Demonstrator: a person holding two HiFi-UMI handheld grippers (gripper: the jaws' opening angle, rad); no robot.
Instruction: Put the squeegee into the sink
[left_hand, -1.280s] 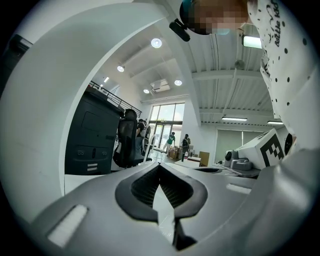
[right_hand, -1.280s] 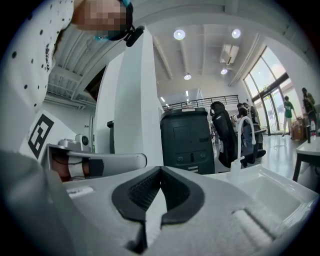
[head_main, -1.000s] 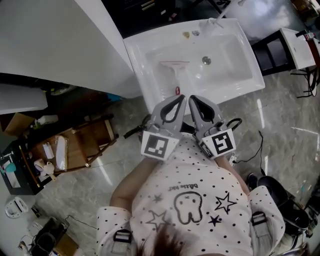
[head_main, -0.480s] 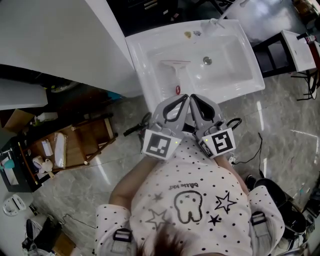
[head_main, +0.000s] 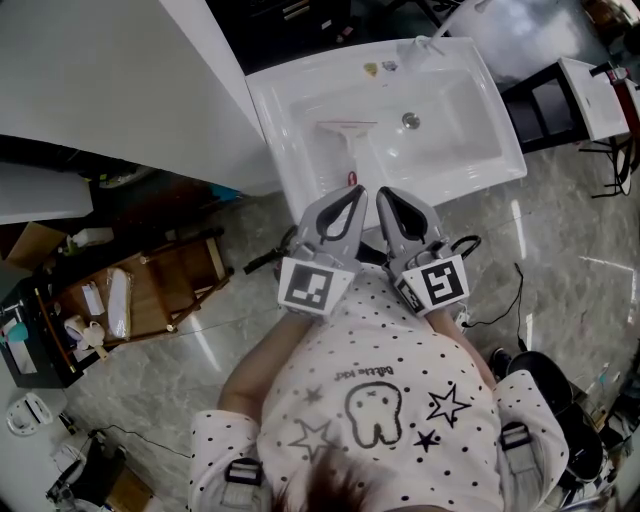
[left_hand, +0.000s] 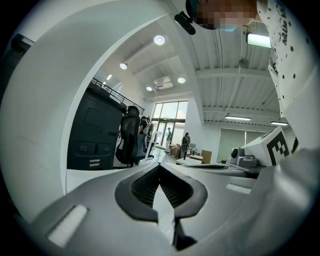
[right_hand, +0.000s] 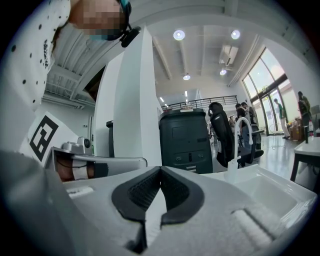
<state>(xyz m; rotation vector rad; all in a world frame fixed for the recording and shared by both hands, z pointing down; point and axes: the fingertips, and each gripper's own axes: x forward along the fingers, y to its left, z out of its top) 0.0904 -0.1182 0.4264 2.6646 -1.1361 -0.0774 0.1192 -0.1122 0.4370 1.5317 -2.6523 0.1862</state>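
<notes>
In the head view, the squeegee (head_main: 352, 150) is lying inside the basin of the white sink (head_main: 290, 150), its pale blade toward the far side and its thin handle reaching back toward the near rim, where a small red end is showing. The drain (head_main: 410, 120) is sitting to its right, apart from it, and the faucet (head_main: 424, 46) is standing on the far rim. The left gripper (head_main: 358, 192) and the right gripper (head_main: 382, 192) are being held side by side just short of the sink's near edge, their tips close to each other, with the marker cubes (head_main: 308, 285) resting against the person's spotted shirt (head_main: 380, 400). Neither is touching the squeegee. A wooden rack (head_main: 170, 285) is standing on the floor at the left. In the left gripper view, the left gripper (left_hand: 160, 166) is pointing level with its jaws meeting at the tips, nothing lying between the ribbed pads; a black cabinet (left_hand: 92, 130) and an office chair (left_hand: 129, 136) are showing beyond. In the right gripper view, the right gripper (right_hand: 161, 170) is likewise closed tip to tip and holding nothing, with the sink's white basin spreading out at the right and the faucet rising behind it.
</notes>
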